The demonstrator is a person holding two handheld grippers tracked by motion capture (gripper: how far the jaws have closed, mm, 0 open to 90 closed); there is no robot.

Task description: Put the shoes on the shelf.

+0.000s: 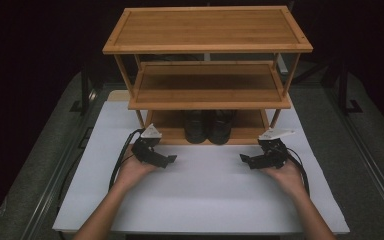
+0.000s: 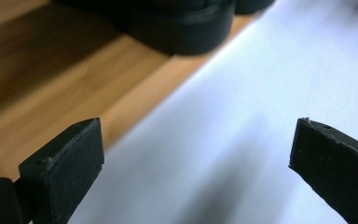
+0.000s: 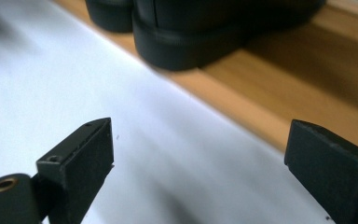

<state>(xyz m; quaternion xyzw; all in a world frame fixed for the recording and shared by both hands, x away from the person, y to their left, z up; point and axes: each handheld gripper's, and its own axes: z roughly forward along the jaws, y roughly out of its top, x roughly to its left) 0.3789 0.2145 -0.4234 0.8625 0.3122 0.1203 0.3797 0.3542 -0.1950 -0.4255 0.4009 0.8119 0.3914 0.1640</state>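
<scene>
Resting: black shoes [image 1: 207,126] sit on rack's bottom shelf [image 1: 247,134] | left gripper [image 1: 169,160] wide open, empty | right gripper [image 1: 243,159] wide open, empty | looks nearly done

A white table [image 1: 205,200] carries a wooden rack [image 1: 207,47], black shoes [image 1: 207,126] on its bottom shelf.

- Left forearm reaches in from the bottom edge, angling up and to the right, palm up.
- Left gripper [image 1: 170,160] sits cradled in that hand, jaws wide apart, empty, tips turned inward.
- Right forearm mirrors it, slanting up and to the left.
- Right gripper [image 1: 244,159] rests in its palm, jaws spread, nothing between them, facing the other.
</scene>
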